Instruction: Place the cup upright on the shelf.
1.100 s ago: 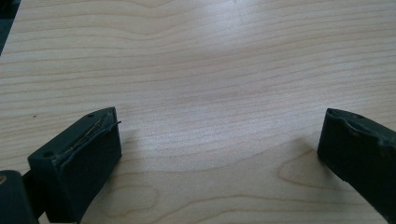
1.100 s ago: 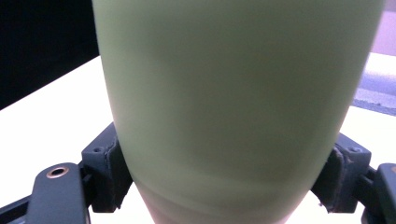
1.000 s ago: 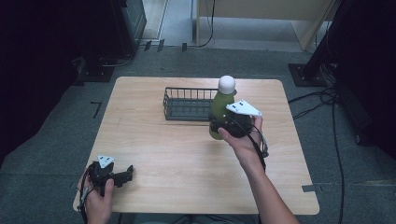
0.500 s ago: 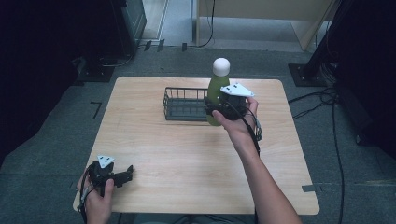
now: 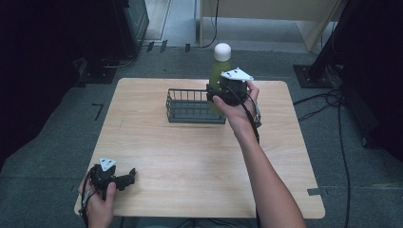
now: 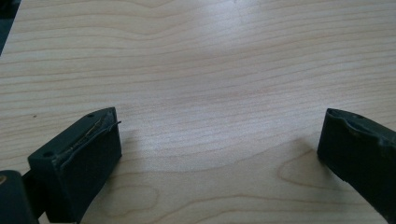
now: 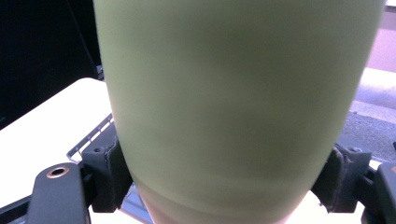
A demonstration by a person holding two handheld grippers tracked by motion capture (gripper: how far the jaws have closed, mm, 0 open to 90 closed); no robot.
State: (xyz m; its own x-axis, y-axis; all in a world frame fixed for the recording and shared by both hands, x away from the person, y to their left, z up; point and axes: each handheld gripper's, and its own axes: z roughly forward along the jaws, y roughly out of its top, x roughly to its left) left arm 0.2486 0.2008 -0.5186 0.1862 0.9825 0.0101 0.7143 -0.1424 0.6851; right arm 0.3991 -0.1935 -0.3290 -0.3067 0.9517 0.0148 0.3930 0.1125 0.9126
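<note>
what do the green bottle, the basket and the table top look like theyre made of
Green bottle: smooth matt coating with no glare, perhaps painted metal or plastic; its white cap looks like plastic.
Basket: thin dark wire in an open grid, likely coated metal.
Table: pale wood grain with knots and a soft sheen, either sealed wood or a wood-look laminate.

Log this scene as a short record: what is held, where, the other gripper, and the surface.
held: green bottle with white cap, upright
holder: right gripper, jaws clamped on the bottle's body
position: raised above the right end of the wire basket
left gripper: jaws open, nothing between them, low at the near left corner
surface: wooden table
</note>
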